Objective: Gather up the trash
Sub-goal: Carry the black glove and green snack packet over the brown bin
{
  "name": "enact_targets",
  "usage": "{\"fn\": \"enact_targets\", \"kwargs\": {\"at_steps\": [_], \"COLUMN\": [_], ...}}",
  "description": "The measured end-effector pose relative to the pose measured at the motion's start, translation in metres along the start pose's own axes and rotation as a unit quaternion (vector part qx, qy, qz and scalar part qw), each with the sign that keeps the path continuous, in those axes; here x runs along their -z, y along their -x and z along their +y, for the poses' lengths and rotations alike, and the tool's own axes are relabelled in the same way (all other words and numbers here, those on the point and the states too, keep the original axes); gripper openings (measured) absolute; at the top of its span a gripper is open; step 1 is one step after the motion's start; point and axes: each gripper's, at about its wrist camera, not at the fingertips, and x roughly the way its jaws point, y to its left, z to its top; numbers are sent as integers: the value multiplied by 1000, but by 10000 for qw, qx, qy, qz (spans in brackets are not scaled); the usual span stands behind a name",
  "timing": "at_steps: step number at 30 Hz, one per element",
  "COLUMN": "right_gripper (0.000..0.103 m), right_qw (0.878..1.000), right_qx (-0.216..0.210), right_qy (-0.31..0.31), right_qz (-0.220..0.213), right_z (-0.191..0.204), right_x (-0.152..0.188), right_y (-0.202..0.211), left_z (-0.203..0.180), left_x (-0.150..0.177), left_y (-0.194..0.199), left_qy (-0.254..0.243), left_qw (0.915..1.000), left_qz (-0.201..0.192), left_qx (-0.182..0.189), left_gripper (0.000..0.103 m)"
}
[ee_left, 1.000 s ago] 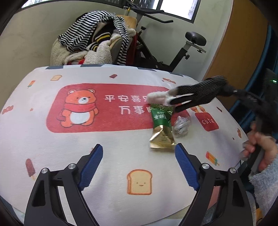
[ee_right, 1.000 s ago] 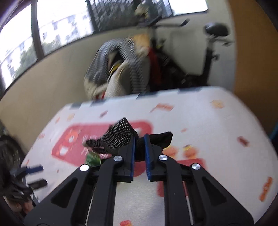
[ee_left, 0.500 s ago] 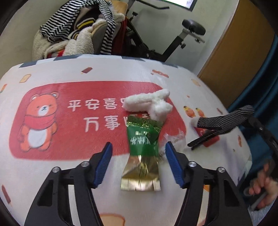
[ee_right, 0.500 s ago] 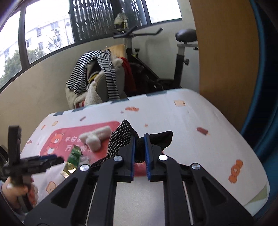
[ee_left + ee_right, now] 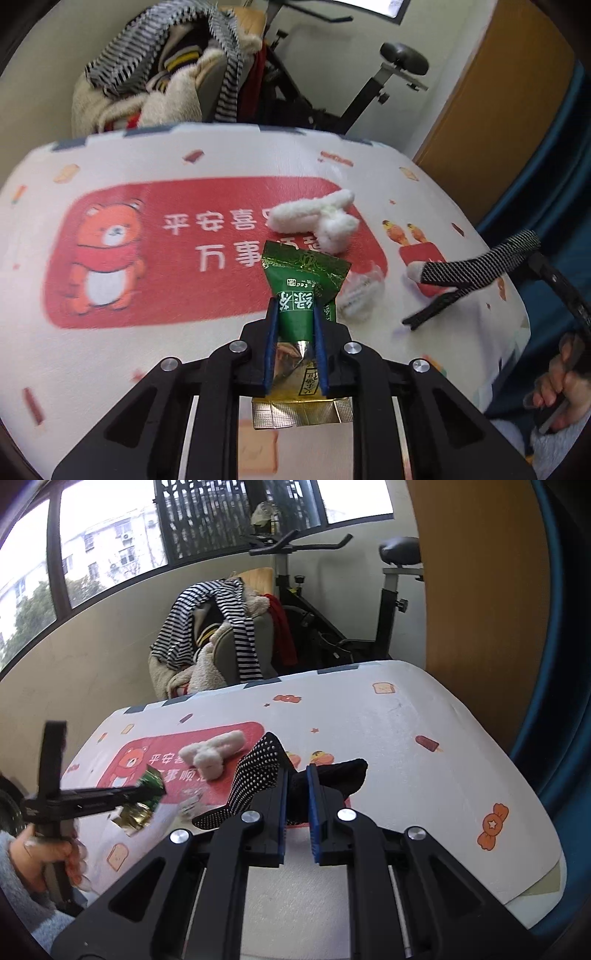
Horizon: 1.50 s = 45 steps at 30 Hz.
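My left gripper is shut on a green and gold snack wrapper, held just above the table; the wrapper also shows in the right wrist view. A crumpled clear plastic wrapper lies on the table just right of it. My right gripper is shut on a black glove with white dots, held over the table's right side; the glove also shows in the left wrist view. A white fluffy glove lies on the red patch behind the wrapper.
The table has a white cloth with a red bear panel. Behind it stand a chair piled with striped clothes and an exercise bike. A wooden panel and a blue curtain are at the right.
My left gripper moved forward and closed on the green wrapper, lifting it slightly. My right gripper drew back to the right with the black glove still in it.
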Motion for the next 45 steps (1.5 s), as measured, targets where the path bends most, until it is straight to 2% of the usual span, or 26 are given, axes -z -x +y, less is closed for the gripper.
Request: {"fn": "enact_targets", "kwargs": {"at_steps": [7,14,20,32,38,45], "right_gripper": [14,13,14,14,14,14], "right_qw": [9991,9969,9937,9839,9744,9563], "right_qx": [-251,-443,-668,-1048,-1201,-1459], "right_qy": [337,642,850,1306,1595,1794], "right_qz": [-11,126,291,627,1030,1792], "right_z": [22,46,68,103,118,140], "right_x": [4,8,19,53,69,99], "right_y": [30,59,87,129,129,104], "left_z": [-6,-3,1,3,1,5], "left_x": [31,73,108,147,156,162], "left_y": [76,138,170,203,205,203], "left_qy": [-283,-59,134,207,219,283], "left_qw": [9991,9986,9978,9972,9970,9971], "left_qz": [-315,-524,-638,-709,-707,-661], "left_qx": [-52,43,72,151,230,249], "left_gripper": [17,17,17,17,17,17]}}
